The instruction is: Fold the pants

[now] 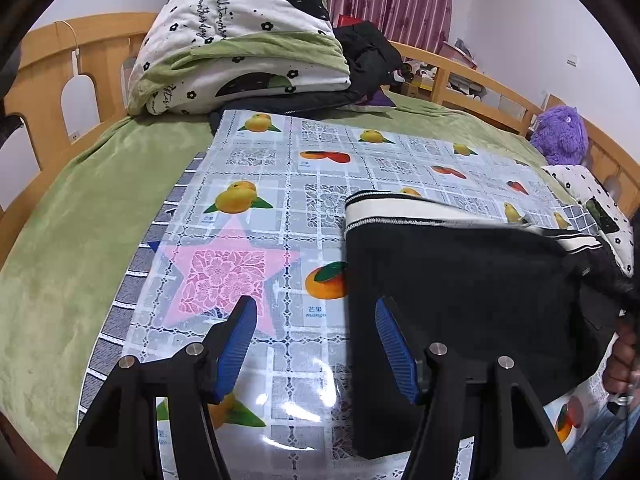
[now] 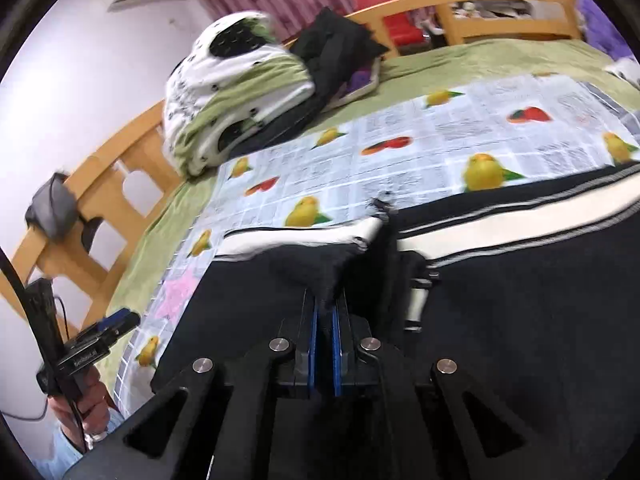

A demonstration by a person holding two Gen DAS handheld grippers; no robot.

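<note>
The right gripper is clamped tight on a pinched-up ridge of the black pants, its blue pads pressed together with cloth between them. The left gripper hangs about half open over the fruit-print tablecloth and holds nothing; its right finger sits just over the pants' left edge.

The pants lie at the near side of the bed, from 5 o'clock toward 3 o'clock in the left wrist view, with the striped white waistband at their far edge.

The pinch looks shallow, perhaps only the top layer. A pull from here could peel that layer away and skew the fold, or let the cloth slip out. The glossy tablecloth may also let the whole garment slide instead of folding.

Room is open toward 10 and 12 o'clock, across the pink star. The folded quilt and dark clothes close off the far end at 12. The purple plush toy and the wooden bed rail bound the 2 o'clock side.
</note>
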